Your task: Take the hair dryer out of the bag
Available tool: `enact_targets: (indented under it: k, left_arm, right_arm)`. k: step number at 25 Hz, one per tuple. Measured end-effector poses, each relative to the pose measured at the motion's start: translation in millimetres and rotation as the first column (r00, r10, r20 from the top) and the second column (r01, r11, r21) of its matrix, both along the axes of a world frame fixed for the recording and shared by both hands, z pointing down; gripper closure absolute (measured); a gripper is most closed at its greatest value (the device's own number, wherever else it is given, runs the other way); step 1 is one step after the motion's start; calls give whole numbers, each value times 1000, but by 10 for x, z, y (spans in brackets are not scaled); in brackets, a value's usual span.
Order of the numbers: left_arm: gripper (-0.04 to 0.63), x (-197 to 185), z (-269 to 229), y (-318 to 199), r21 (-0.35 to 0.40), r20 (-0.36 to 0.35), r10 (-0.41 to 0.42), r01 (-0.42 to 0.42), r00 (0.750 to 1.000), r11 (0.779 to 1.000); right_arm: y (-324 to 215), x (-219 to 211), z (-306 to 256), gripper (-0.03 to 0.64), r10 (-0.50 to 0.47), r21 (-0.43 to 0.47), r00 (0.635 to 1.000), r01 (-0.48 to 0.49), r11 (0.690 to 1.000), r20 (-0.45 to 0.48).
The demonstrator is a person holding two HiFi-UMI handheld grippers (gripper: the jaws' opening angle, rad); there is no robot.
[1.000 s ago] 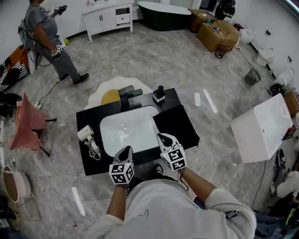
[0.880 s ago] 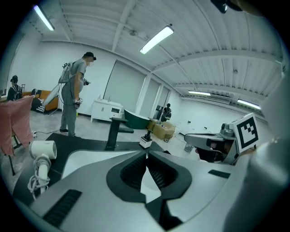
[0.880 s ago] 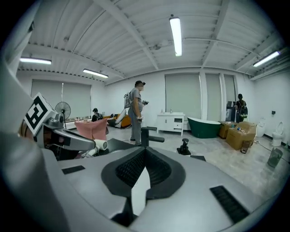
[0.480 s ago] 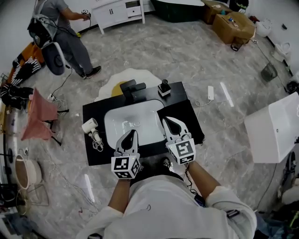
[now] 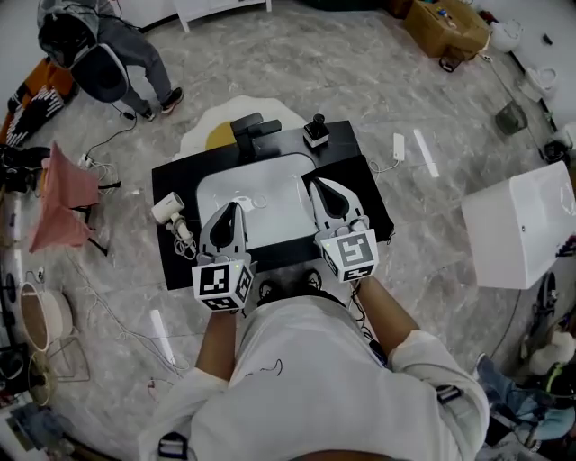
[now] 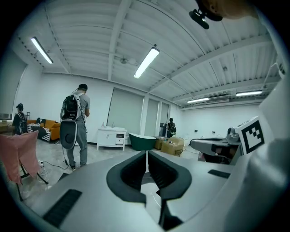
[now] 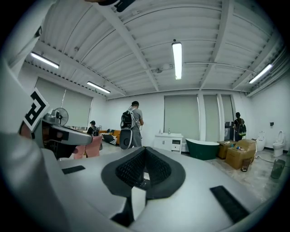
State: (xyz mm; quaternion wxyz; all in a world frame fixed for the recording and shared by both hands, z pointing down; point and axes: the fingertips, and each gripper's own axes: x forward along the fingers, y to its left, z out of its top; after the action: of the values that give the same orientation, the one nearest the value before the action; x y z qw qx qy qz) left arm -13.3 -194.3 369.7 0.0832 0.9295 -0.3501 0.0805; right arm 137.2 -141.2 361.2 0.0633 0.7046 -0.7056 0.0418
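A white hair dryer lies with its coiled cord on the left part of the black table, beside a white basin. I cannot make out a bag for certain; a dark bundle sits at the table's far edge. My left gripper hangs above the basin's near left edge, shut and empty, right of the dryer. My right gripper hovers over the basin's right edge, also shut and empty. In the left gripper view my left gripper points level into the room. So does my right gripper in the right gripper view.
A small black device stands at the table's far right. A person with a backpack stands at the far left. A pink cloth on a stand, a white box, cardboard boxes and floor cables surround the table.
Both grippers have risen toward the head camera and tipped up to point more level, still shut. The person at the back has walked farther left. The hair dryer has not moved.
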Motion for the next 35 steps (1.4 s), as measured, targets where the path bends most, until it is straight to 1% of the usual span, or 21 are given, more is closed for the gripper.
enact_targets:
  k: [4, 13, 22, 35]
  left_arm:
    - [565, -49, -62, -32, 16, -8, 15, -15, 1000, 1000]
    - [565, -69, -139, -38, 42, -27, 16, -15, 999, 999]
    - [565, -28, -78, 26, 27, -7, 30, -30, 1000, 999]
    - [565, -48, 11, 74, 8, 6, 20, -20, 1000, 1000]
  right_arm:
    - [-43, -74, -66, 618, 4, 12, 1000, -4, 1000, -16]
    - [-62, -124, -142, 618, 7, 23, 999, -6, 1000, -43]
    - [-21, -141, -99, 618, 1, 3, 999, -1, 1000, -37]
    - [57, -105, 9, 618, -4, -17, 1000, 4, 1000, -27]
